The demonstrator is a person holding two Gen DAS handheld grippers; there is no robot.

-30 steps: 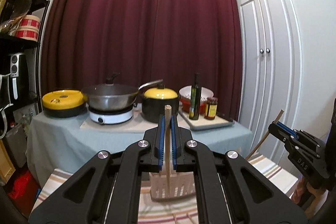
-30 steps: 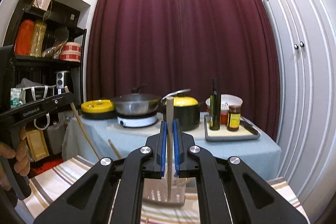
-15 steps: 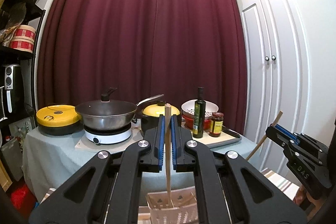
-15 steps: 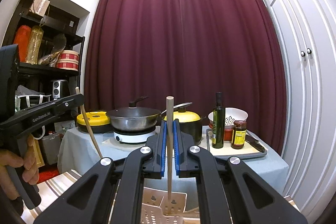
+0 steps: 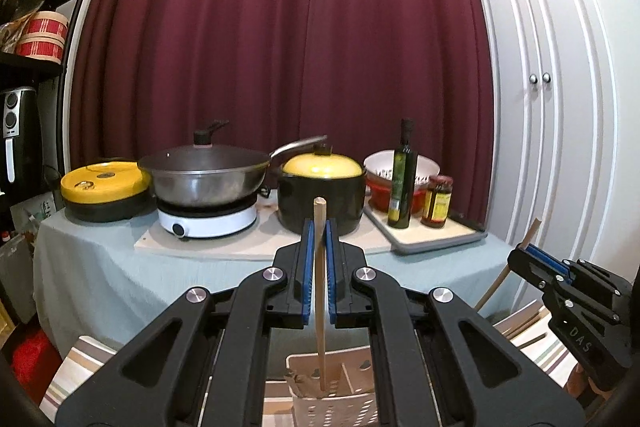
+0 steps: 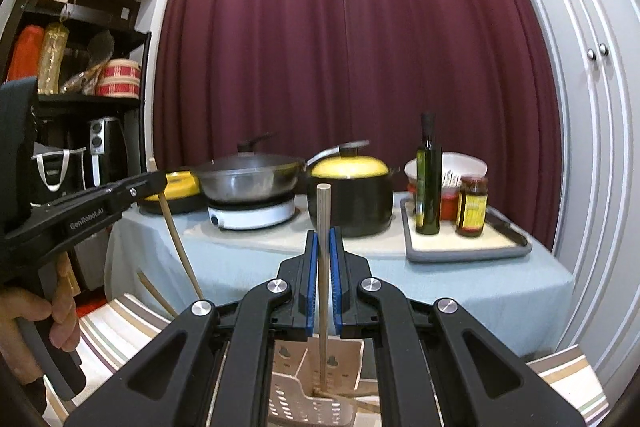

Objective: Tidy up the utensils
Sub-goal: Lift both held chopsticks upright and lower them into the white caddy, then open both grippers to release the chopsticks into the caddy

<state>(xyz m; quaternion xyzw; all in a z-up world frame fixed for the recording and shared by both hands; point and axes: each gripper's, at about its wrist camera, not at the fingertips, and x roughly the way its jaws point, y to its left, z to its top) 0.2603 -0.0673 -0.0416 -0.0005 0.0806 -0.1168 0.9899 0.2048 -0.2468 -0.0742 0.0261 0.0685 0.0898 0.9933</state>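
Behind the basket (image 5: 336,383) stands a table (image 5: 100,267) draped in grey-blue cloth, its front edge well apart from the basket with open room between. On it sit a wok (image 5: 204,175), a black pot (image 5: 322,191), a bottle (image 5: 401,183) and a jar (image 5: 438,201). The basket's lower part is cut off by the frame and hidden by gripper arms; what lies inside is hard to make out. The left gripper (image 5: 320,267) pinches a chopstick (image 5: 319,291) upright, its lower end inside the basket. The right gripper (image 6: 323,279) clamps a round stick (image 6: 323,267) upright, its tip also in the basket. Since a second ago both grippers have tilted and come closer, so the basket sits lower in view.
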